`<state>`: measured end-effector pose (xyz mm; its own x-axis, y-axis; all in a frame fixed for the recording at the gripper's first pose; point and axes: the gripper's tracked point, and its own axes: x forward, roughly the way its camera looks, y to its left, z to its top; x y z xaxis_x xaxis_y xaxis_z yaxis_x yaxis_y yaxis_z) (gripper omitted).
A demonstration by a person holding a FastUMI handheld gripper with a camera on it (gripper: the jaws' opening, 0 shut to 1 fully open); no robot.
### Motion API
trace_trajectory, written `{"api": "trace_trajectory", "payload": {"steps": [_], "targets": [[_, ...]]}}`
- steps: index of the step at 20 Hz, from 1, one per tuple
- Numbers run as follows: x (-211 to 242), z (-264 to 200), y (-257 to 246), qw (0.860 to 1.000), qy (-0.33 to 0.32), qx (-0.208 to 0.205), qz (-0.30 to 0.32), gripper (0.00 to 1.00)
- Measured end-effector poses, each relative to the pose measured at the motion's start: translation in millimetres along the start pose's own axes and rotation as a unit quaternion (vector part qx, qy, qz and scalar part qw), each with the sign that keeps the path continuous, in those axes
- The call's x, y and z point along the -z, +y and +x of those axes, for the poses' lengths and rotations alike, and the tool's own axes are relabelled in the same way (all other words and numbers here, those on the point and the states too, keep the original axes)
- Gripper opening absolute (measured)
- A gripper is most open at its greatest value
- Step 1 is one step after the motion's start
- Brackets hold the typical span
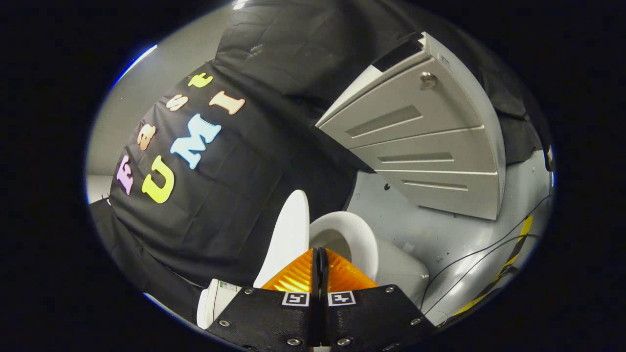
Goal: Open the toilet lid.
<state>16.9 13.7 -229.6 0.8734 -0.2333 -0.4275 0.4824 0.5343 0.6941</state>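
A white toilet stands just ahead of my fingers, seen tilted. Its lid (289, 234) is raised, standing up beside the black cloth wall, and the oval seat (359, 237) and the bowl (403, 271) lie open to the right of it. The white tank (215, 300) shows low down, left of the fingers. My gripper (320, 256) has its two orange fingers pressed together with nothing between them; their tips sit in front of the seat, beside the lid's edge.
A grey plastic drawer cabinet (430, 146) stands on the grey floor (455, 239) beyond the toilet. Thin black cables (484, 254) and a yellow-black tape strip (513, 256) run across the floor to the right. Black cloth hangs behind the toilet.
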Motion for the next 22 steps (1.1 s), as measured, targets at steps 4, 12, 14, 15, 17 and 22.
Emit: {"api": "trace_trajectory", "payload": {"steps": [4,12,14,15,17,22], "targets": [[-9,-11,38,0.999,-0.014,-0.021,-0.031,0.00],[-15,-34,121,0.990,-0.032,-0.058,-0.122,0.00],[-15,-45,149,0.984,-0.041,-0.069,-0.159,0.00],[-15,-50,163,0.981,-0.046,-0.076,-0.175,0.00],[-12,-56,181,0.974,-0.051,-0.083,-0.203,0.00],[-3,-67,212,0.965,-0.063,-0.102,-0.234,0.00]]}}
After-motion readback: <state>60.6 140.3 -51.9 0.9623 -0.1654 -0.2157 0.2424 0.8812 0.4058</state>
